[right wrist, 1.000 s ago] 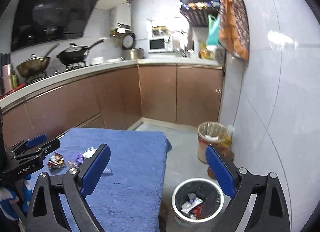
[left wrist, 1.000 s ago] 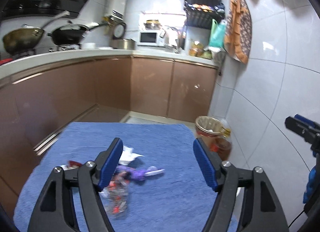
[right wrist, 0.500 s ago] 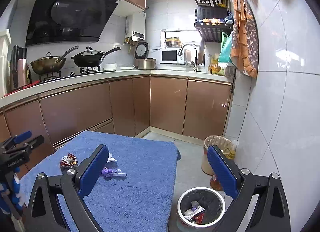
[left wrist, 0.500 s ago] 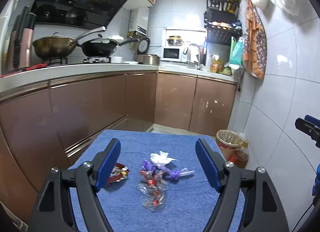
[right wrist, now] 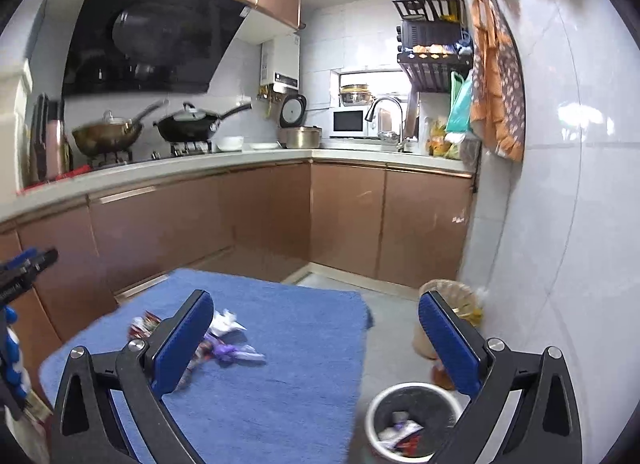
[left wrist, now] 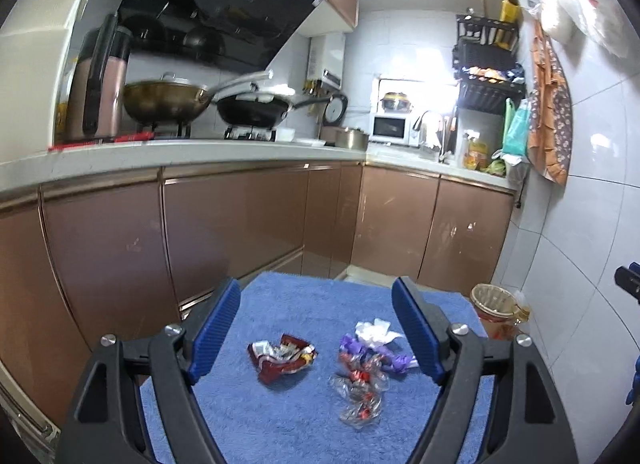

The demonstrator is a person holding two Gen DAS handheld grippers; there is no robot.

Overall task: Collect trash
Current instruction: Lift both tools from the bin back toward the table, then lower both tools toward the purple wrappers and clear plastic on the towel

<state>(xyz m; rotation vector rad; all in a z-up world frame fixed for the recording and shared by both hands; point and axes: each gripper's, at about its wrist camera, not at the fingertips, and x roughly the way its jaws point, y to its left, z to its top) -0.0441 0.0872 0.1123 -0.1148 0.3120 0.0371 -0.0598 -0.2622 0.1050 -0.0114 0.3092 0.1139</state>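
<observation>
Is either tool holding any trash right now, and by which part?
Nothing is held. The left tool and right tool are both open and empty; the wrappers lie on the blue towel.

Brown cabinets point(left wrist: 256, 232) are running along two walls under a pale countertop point(right wrist: 168, 169). A black range hood point(left wrist: 224, 11) is hanging over two woks on the stove. White tiles point(right wrist: 560, 223) are covering the right wall, catching glare. Daylight is coming through the window point(right wrist: 372, 77) above a white microwave point(left wrist: 390, 127).
</observation>
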